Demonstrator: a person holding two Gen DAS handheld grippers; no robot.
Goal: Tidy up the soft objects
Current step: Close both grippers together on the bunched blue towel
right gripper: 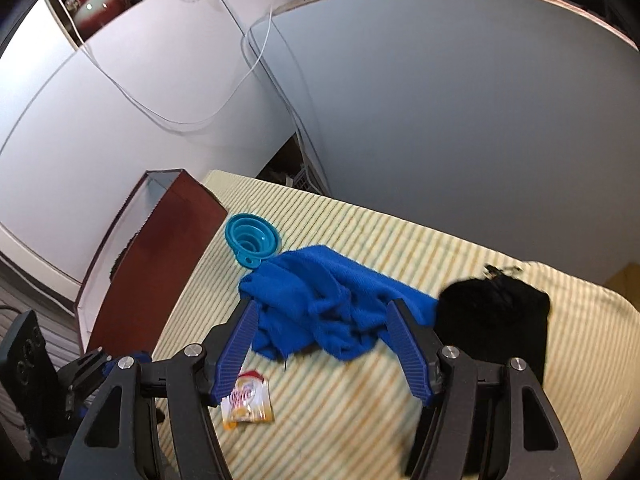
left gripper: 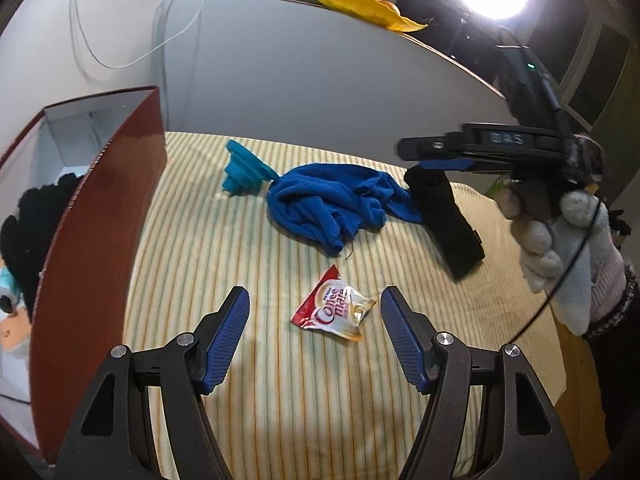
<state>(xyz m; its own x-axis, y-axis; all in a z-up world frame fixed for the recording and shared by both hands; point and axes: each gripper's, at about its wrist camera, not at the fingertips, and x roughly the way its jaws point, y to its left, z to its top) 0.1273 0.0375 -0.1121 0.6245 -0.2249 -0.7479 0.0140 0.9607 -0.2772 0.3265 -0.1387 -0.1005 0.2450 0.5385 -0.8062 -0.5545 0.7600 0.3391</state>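
Note:
A crumpled blue cloth (left gripper: 328,208) (right gripper: 320,304) lies mid-bed on the striped cover (left gripper: 280,360). A black sock (left gripper: 448,224) (right gripper: 500,320) touches its right end. A red and white coffee creamer sachet (left gripper: 334,312) (right gripper: 248,404) lies nearer the front. My left gripper (left gripper: 315,295) hangs open over the sachet, which shows between its fingers without either pad touching it. My right gripper (right gripper: 322,305) (left gripper: 416,156) is open above the blue cloth, with the sock just outside its right finger (right gripper: 408,344). A gloved hand (left gripper: 560,248) holds it.
A red-brown box (left gripper: 104,208) (right gripper: 164,264) with a white inside stands at the bed's left edge and holds a black fluffy item (left gripper: 36,220). A teal collapsible funnel (left gripper: 240,176) (right gripper: 252,240) lies beside the cloth. A white headboard panel (left gripper: 320,80) rises behind, with a yellow dish (left gripper: 360,4) on top.

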